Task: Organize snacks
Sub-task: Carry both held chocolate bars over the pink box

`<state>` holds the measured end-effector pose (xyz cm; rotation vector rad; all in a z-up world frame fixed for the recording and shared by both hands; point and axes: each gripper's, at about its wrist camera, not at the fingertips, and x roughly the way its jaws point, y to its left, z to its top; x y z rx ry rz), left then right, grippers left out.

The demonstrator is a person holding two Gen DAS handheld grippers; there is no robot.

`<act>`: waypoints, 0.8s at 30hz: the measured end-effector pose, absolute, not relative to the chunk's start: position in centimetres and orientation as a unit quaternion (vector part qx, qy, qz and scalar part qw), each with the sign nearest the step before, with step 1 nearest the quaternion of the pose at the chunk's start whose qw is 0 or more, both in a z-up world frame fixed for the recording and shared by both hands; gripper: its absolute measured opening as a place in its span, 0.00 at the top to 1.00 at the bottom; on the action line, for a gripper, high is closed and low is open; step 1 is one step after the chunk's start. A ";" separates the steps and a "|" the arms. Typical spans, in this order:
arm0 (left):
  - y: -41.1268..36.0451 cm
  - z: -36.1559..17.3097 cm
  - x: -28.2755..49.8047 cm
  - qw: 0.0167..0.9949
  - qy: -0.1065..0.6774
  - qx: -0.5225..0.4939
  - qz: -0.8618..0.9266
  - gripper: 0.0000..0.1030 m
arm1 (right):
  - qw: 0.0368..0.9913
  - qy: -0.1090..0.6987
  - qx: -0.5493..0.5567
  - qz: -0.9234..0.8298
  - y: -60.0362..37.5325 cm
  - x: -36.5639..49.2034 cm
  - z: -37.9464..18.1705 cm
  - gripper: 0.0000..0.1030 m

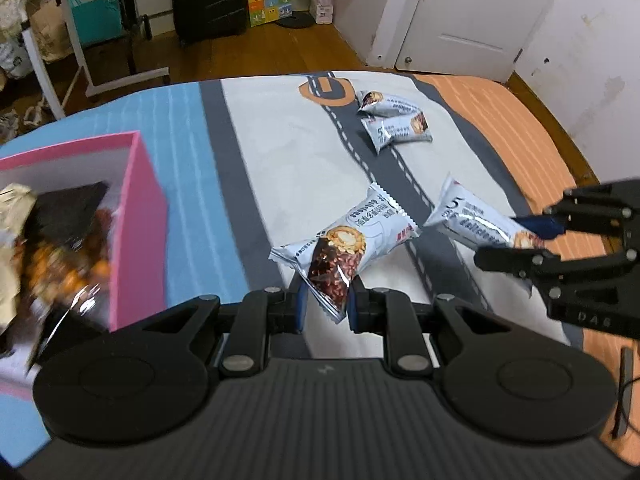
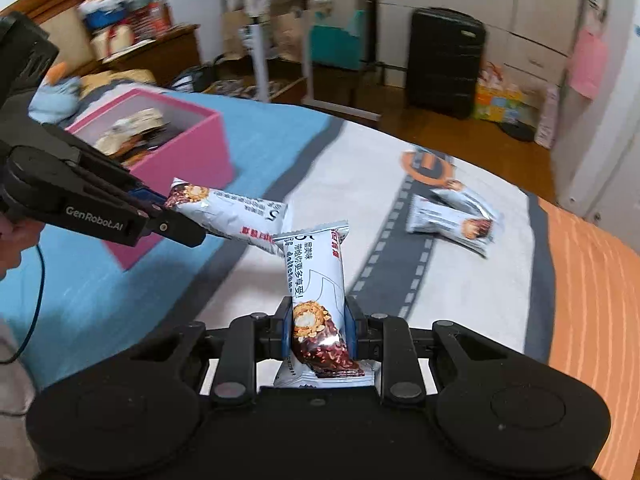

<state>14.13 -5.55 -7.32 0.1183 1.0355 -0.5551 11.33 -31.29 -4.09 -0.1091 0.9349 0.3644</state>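
Snack bars [image 1: 340, 256] [image 2: 316, 300] pinched: left tongs [image 1: 326, 300], right tongs [image 2: 318, 332] clamped.

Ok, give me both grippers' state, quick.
Left gripper: shut on a snack bar, lifted off the bed.
Right gripper: shut on another snack bar, also lifted.

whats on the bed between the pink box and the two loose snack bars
Only bare bedspread between the pink box and loose snack bars, in the left wrist view.

Both tongs, left [image 1: 326, 298] and right [image 2: 318, 334], angled downward, each clamped on a snack bar.
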 end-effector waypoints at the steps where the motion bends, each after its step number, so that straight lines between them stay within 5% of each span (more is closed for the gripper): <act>1: -5.0 -7.0 13.4 0.832 0.486 0.059 -0.259 0.82 | 0.876 0.444 -0.057 0.181 -30.7 10.9 -3.7 0.72; 24: 6.6 1.7 7.2 0.883 0.441 0.047 -0.152 0.83 | 0.867 0.358 -0.102 0.331 -19.8 10.2 4.3 0.72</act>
